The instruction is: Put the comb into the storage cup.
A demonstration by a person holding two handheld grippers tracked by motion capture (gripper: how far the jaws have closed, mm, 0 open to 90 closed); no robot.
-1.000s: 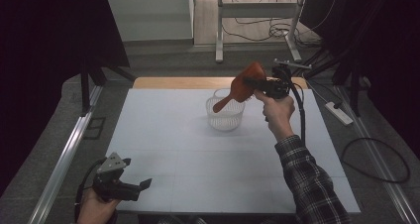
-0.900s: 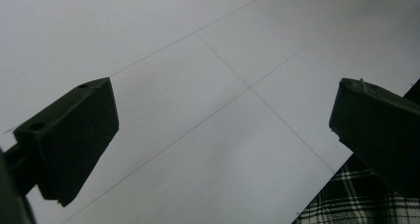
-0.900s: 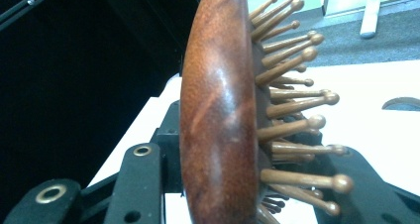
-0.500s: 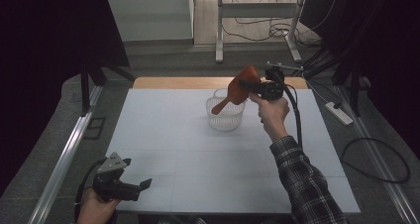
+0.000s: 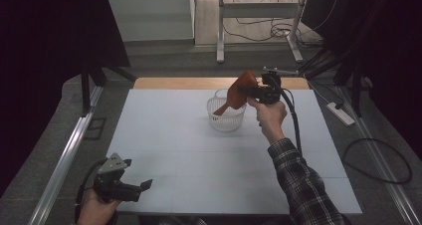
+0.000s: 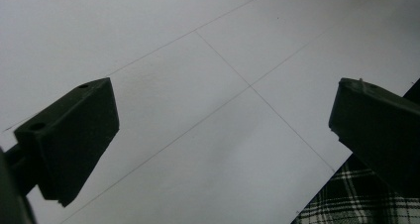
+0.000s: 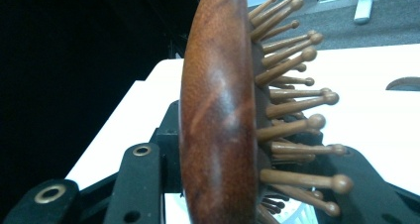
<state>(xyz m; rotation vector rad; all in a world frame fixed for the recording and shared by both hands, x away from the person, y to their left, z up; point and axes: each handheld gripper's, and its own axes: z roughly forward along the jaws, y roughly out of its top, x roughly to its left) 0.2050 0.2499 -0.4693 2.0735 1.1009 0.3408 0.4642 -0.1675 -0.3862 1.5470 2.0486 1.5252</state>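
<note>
White table point(image 5: 164, 130), dark room | R claw point(image 5: 245, 91) grips hairbrush point(image 5: 238, 96) | L claw point(image 5: 139, 188) open, empty

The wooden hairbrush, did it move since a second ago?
Yes. The wooden hairbrush, held in the right gripper, has come down a little toward the white basket, handle end now dipping into it.

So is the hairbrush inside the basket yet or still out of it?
Partly in. The right gripper holds the wooden hairbrush tilted by its head, and its handle end dips inside the white basket.
</note>
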